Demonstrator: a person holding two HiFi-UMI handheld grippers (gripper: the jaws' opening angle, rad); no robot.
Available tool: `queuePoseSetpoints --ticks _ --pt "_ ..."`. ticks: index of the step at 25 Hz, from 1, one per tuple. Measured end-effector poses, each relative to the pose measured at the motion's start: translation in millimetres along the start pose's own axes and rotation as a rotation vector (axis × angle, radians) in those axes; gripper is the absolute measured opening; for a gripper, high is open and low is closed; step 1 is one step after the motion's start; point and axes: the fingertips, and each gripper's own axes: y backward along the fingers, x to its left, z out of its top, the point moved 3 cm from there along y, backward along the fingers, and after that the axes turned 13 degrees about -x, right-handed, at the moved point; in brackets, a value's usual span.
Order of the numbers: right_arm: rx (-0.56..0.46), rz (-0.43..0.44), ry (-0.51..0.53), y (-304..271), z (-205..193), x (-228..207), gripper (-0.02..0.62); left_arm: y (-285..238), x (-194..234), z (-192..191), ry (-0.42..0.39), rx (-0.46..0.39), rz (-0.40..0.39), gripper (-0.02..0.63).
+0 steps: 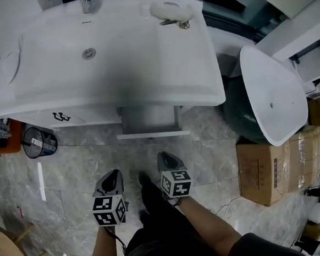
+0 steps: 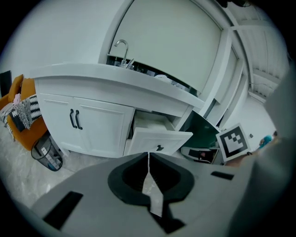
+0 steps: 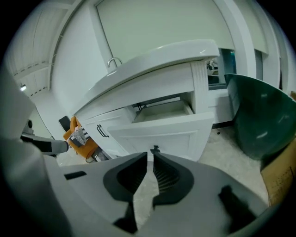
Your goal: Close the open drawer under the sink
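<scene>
While nothing is gripped by either claw, the left gripper [image 2: 148,156] is seen with its jaws pressed together at the tips, and the right gripper [image 3: 151,156] is likewise closed, with only a hairline slit left between its jaws. Both are held in the air short of the drawer [image 1: 153,134] and clear of it. The left gripper is slightly nearer the person and offset to the drawer's left, and the right gripper is lined up with the drawer's front panel. In the right gripper view the small dark knob [image 3: 155,149] on the drawer front is framed just above the closed jaw tips, apart from them. The drawer is found pulled out from the white cabinet [image 2: 92,122], its pale inside exposed, directly under the sink [image 1: 105,57]. Grey marbled floor [image 1: 70,176] is spread below the drawer and the grippers. Left of the drawer, two dark handles [image 2: 75,119] are seen on the cabinet doors, and further left a black wire bin [image 1: 38,142] is set on the floor near an orange seat [image 2: 21,99]. Right of the drawer a dark green tub [image 3: 259,115] is stood, overlapped in the head view by a white basin [image 1: 273,93], and a cardboard box [image 1: 273,165] is placed further out. Above and behind the drawer, a faucet [image 1: 89,0] is mounted at the sink's back edge
</scene>
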Motion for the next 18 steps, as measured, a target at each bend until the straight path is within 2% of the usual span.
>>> queuePoseSetpoints --ticks 4,7,8,10,15,18 --pt "0.043 0.035 0.013 -34.3 -16.2 3.0 0.031 -25.9 10.4 -15.8 -0.009 0.036 0.004 0.020" --pt "0.065 0.022 0.021 -57.8 -23.5 3.1 0.033 -38.6 19.7 -23.0 0.001 0.045 0.014 0.020" --pt "0.073 0.013 0.021 -65.4 -26.0 2.1 0.053 -42.2 22.8 -24.5 0.005 0.046 0.016 0.020" --pt "0.085 -0.004 0.017 -78.8 -30.8 -0.6 0.172 -49.2 28.0 -27.4 0.011 0.050 0.019 0.020" --pt "0.102 -0.028 0.027 -104.3 -39.2 -6.2 0.190 -64.5 36.9 -34.8 0.032 0.051 0.027 0.020" --pt "0.079 -0.046 0.058 -115.9 -38.1 -9.8 0.189 -72.4 41.0 -38.5 0.041 0.053 0.031 0.020"
